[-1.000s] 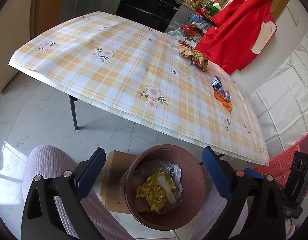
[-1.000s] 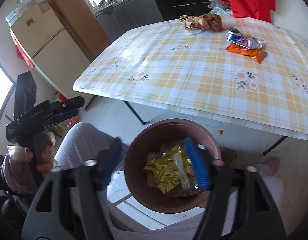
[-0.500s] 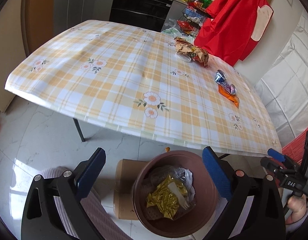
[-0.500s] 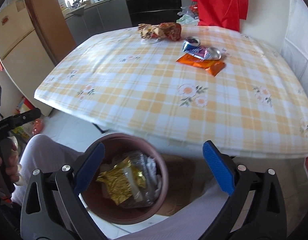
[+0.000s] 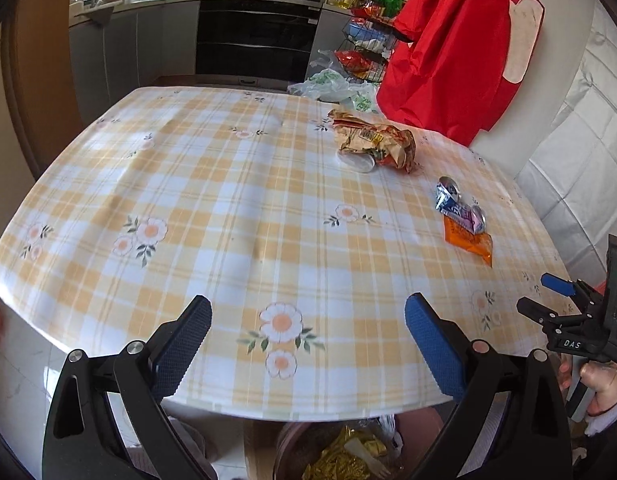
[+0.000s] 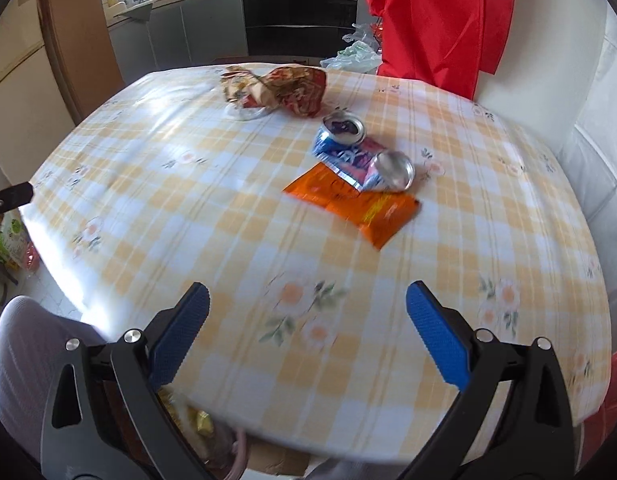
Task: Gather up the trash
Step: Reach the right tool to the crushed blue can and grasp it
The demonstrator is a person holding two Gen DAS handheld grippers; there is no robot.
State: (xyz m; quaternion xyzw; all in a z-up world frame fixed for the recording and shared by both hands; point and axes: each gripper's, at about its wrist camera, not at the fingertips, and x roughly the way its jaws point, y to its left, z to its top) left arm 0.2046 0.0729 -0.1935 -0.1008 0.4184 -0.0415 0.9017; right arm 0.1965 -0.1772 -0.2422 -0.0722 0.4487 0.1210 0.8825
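On the yellow checked tablecloth [image 5: 228, 208] lie a crumpled snack wrapper [image 5: 374, 144] with a white cup [image 5: 358, 162] at the far side, a crushed blue can [image 5: 458, 204] and an orange packet [image 5: 468, 242] to the right. The right wrist view shows the wrapper [image 6: 280, 90], the can [image 6: 360, 154] and the orange packet [image 6: 356, 202] straight ahead. My left gripper [image 5: 306, 342] is open and empty over the near table edge. My right gripper [image 6: 308, 338] is open and empty over the near table edge. The brown bin [image 5: 344, 454] with gold foil sits below the edge.
A red garment [image 5: 456, 40] hangs at the back right beside a white padded wall [image 5: 580, 128]. Plastic bags [image 5: 332, 86] and a wire rack [image 5: 364, 44] stand behind the table. Kitchen cabinets and an oven [image 5: 256, 36] line the far wall. My right gripper shows at the right edge [image 5: 564, 300].
Both grippers rose from over the bin and now point across the table. The right gripper, nearly shut over the bin a second ago, opened. The bin dropped to the bottom edge.
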